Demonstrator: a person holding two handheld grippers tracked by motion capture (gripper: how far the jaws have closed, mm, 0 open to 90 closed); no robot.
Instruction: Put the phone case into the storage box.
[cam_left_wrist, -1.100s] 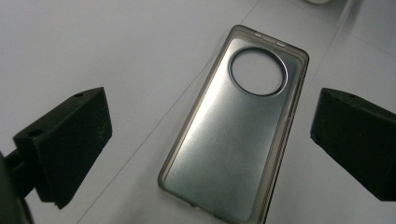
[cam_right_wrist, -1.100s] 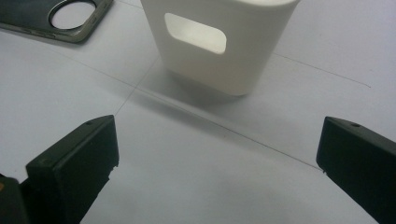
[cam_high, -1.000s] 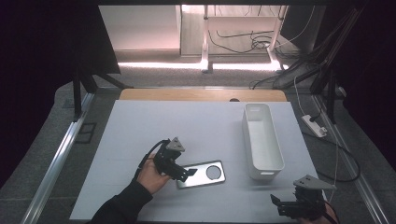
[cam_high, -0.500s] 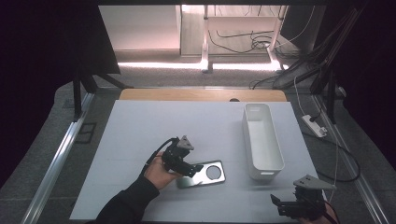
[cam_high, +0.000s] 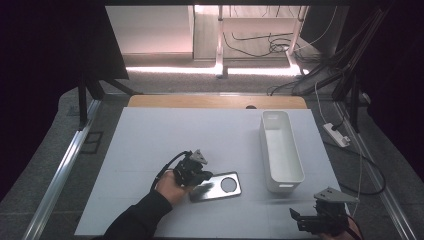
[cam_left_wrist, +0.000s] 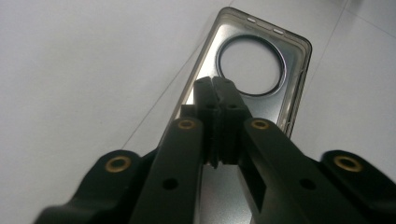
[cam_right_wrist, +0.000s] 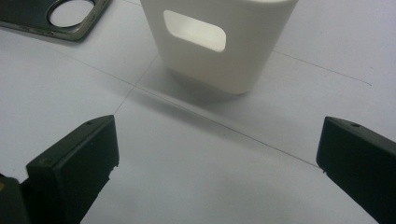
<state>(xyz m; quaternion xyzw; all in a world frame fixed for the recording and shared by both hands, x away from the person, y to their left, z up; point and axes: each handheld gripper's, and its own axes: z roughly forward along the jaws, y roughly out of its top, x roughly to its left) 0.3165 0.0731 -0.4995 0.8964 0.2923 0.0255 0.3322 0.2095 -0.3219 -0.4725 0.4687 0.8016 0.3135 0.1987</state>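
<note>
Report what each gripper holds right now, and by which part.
The left gripper has just closed on the phone case's side wall. The right gripper stands open, holding nothing.

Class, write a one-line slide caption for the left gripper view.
Left gripper, black fingers pressed together, over a clear phone case with round camera cutout lying on the white table.

looks like a lab recording rig, not a home: white mat taped over a wooden table (cam_high: 215, 101), dark curtains both sides, metal frame rails (cam_high: 60, 175), loose cables (cam_high: 270, 45) on the floor behind and a power strip (cam_high: 336, 134) lying off the right edge
</note>
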